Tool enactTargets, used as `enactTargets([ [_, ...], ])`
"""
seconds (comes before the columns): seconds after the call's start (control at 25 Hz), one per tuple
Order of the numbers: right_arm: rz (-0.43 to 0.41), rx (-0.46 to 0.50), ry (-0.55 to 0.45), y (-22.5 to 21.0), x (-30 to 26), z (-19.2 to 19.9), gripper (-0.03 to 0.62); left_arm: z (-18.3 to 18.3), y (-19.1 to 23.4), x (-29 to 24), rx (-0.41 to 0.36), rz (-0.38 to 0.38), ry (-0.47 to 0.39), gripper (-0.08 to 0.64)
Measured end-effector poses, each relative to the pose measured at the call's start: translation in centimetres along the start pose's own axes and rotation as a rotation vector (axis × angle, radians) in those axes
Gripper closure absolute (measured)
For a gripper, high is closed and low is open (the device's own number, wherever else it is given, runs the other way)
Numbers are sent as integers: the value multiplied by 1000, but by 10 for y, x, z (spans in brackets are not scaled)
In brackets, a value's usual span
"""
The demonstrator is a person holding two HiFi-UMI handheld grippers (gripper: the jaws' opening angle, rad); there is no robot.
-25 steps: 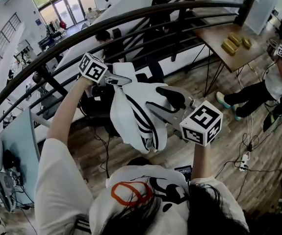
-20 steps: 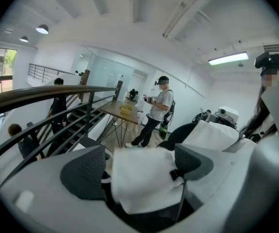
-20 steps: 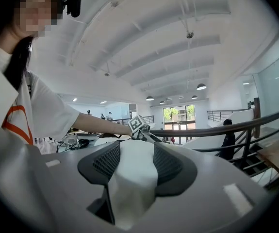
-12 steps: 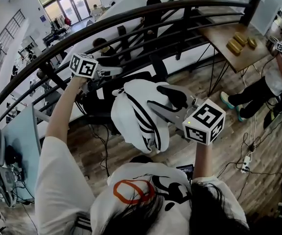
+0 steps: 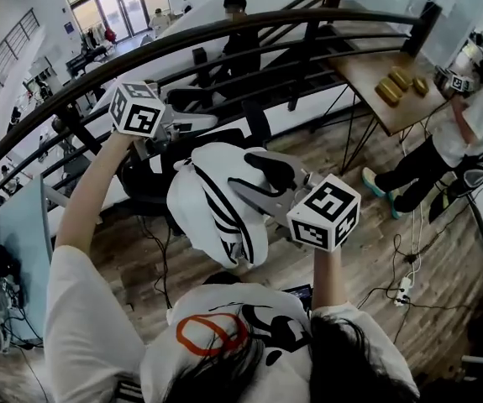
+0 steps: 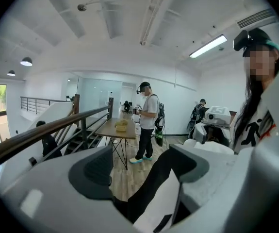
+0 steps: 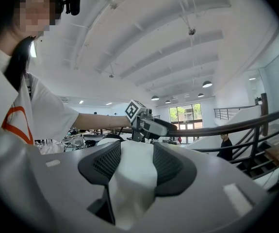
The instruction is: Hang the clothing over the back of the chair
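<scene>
We found the clothing (image 5: 216,200) — white with black stripes — held in the air before the railing (image 5: 249,32). It was bunched, its long axis hanging downward and the stripes following that line. The dark chair (image 5: 144,183) behind it was mostly hidden. The right gripper (image 7: 135,159) was clamped on a white fold. The left gripper (image 6: 144,165), raised just above the garment, had its jaws wide but closing — cloth showed low between them, unpressed. We could not read the print on the person's shirt (image 5: 224,330).
</scene>
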State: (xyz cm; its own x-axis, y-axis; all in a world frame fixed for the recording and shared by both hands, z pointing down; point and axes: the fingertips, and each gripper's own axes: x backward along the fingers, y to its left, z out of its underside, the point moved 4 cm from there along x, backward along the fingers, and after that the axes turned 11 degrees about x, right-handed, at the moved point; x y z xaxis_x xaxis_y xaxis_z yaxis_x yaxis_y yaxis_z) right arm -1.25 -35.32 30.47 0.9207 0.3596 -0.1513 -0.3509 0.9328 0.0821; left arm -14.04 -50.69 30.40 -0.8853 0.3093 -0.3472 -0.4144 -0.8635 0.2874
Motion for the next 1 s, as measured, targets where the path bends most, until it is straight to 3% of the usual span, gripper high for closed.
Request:
enactTargets([
  [0.4,19,-48,-13,-4,-2,1,376,-42,-78,2,-150,-41,-96,263],
  [0.56,44,-75,-32,-6,5,-3,399,-42,-110,5,-140,-72,-106,309],
  [0.84,2,-59,-70,7,18,-15,430,-35,-171,16,-144,-62,-141,318],
  [1.0,-4,-46,-49,22,32,-5,431,-16,-192,18,-97,-95,-201,332],
])
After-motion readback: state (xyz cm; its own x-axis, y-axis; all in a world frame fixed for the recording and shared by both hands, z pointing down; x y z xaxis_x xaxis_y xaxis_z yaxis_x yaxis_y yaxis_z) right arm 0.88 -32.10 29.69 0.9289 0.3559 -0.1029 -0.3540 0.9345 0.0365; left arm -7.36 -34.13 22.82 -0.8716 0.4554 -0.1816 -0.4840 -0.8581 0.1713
